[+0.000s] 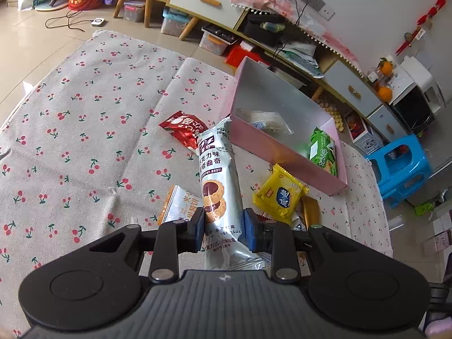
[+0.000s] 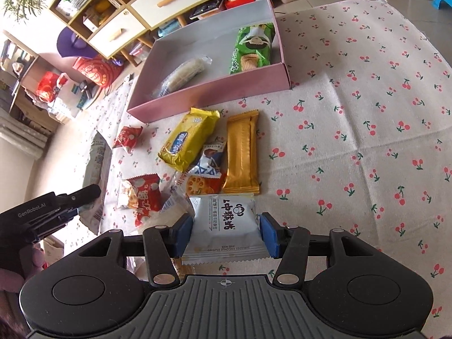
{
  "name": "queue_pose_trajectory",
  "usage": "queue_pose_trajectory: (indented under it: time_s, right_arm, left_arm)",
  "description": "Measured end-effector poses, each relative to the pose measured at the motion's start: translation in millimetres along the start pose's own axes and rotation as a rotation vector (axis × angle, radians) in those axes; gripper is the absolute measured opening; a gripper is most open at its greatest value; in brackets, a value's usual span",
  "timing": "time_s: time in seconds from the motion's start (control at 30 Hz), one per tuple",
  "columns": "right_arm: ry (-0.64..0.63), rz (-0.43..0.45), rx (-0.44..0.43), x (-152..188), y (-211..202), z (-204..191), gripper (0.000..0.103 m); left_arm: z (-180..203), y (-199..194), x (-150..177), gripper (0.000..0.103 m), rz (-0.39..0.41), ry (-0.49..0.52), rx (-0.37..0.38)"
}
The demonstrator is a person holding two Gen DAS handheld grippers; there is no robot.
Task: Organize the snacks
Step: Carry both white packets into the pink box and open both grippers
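Left wrist, left gripper (image 1: pixel 223 227) clamping cookie pack (image 1: pixel 219 186)

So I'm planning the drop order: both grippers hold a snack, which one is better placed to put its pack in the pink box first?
Probably the left gripper. Its long cookie pack already points at the pink box, tip near the front wall. The right gripper holds its white packet farther back, with loose snacks between.

Each gripper (image 1: pixel 224 230) has a black ribbed body with two round discs beside it, black linkage arms with silver screws, and blue pads (image 2: pixel 267 233) at the tips. The left gripper (image 2: pixel 84 195) carries white lettering (GenRobot.AI) near its black fingers.
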State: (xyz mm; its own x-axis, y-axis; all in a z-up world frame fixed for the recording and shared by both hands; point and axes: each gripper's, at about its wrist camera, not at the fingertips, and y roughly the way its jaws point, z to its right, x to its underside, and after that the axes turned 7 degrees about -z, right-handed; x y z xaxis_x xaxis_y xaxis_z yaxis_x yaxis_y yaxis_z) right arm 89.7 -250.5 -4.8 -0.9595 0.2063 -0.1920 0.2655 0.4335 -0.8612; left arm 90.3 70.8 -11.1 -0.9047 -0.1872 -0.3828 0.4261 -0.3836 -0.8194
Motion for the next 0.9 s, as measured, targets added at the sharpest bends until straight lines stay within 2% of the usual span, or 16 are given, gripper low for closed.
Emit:
queue_pose_trajectory:
  time_s: [0.47,0.63,0.67,0.7,0.8,0.9]
  right_arm:
    - [0.128,0.112,-0.121,-47.4,-12.6,-10.1,0.05]
    - [0.2,0.129,-0.17,-76.3,-4.9,-9.6,0.049]
    - [0.209,0.134,-0.18,-82.2,-3.3,-9.7,0.045]
    - [0.213,0.138,-0.186,-88.5,-1.4,-9.8,0.036]
    - [0.227,0.171,-0.201,-106.6,5.4,-7.4,0.036]
    - [0.207,0.153,-0.182,-116.6,15.2,-5.3,0.04]
  left_arm:
    - [29.8,9.4,-21.3,0.026,0.051,-0.03,0.06]
    - [44.6,24.7,-40.1,0.026,0.047,0.01,0.046]
    - [46.8,28.2,-44.8,0.026,0.049,0.022,0.043]
    - [48.4,31.7,-49.5,0.026,0.052,0.039,0.04]
    - [54.6,44.2,-64.5,0.026,0.068,0.075,0.021]
    - [54.6,49.6,-74.6,0.026,0.066,0.068,0.021]
